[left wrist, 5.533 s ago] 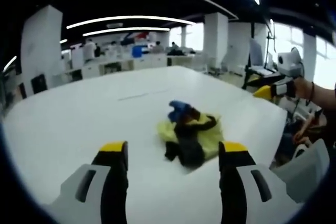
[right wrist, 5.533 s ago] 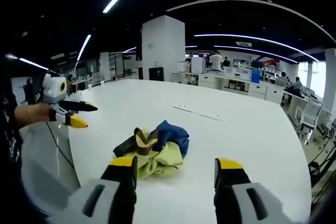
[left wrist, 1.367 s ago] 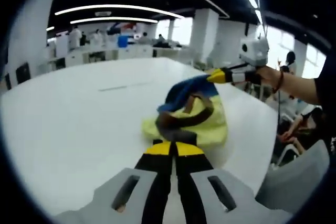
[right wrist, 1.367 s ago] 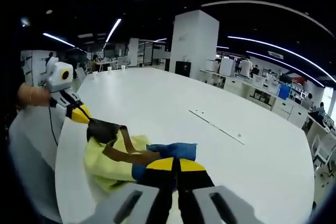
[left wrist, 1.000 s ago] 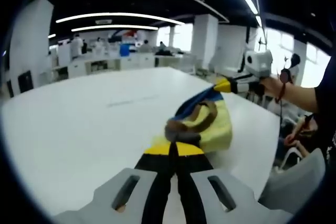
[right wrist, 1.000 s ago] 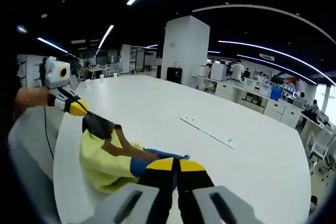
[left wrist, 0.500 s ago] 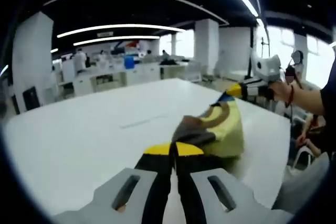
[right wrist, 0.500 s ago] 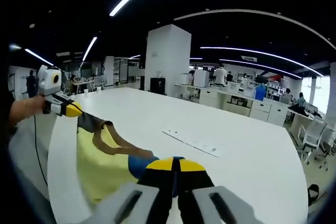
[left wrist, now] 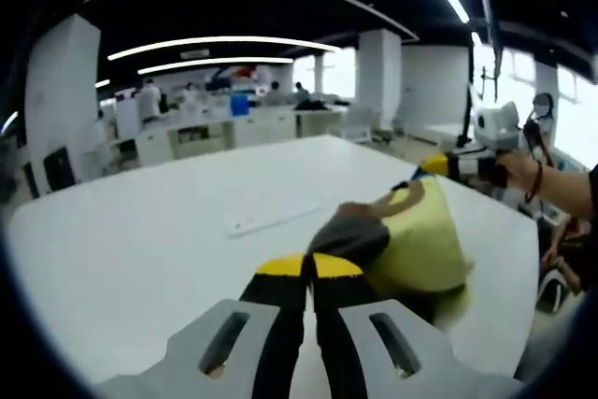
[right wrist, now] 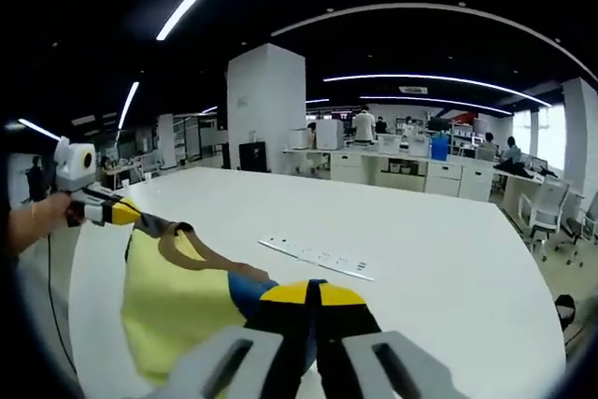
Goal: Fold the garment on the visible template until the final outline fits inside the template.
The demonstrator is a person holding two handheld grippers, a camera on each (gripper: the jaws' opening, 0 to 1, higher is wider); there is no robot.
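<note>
The garment (left wrist: 420,249) is yellow with a dark grey corner, a brown band and a blue part. It hangs stretched between the two grippers above the white table (left wrist: 140,231). My left gripper (left wrist: 310,268) is shut on the dark grey corner (left wrist: 350,234). My right gripper (right wrist: 313,294) is shut on the blue part (right wrist: 247,291). The yellow cloth (right wrist: 173,310) sags below the brown band (right wrist: 196,254). The right gripper (left wrist: 439,165) comes into the left gripper view from the right, at the garment's far end. The left gripper (right wrist: 117,210) shows at the left of the right gripper view.
A thin white strip (right wrist: 318,257) lies flat on the table (right wrist: 439,249), also seen in the left gripper view as a strip (left wrist: 271,220) beyond my jaws. A person's hand (left wrist: 551,184) holds the other gripper. Office desks and people (right wrist: 402,151) stand far behind.
Both grippers shut on the crumpled garment, lifted it off the table and drew apart. In the last half second it has been pulled tauter and higher.
</note>
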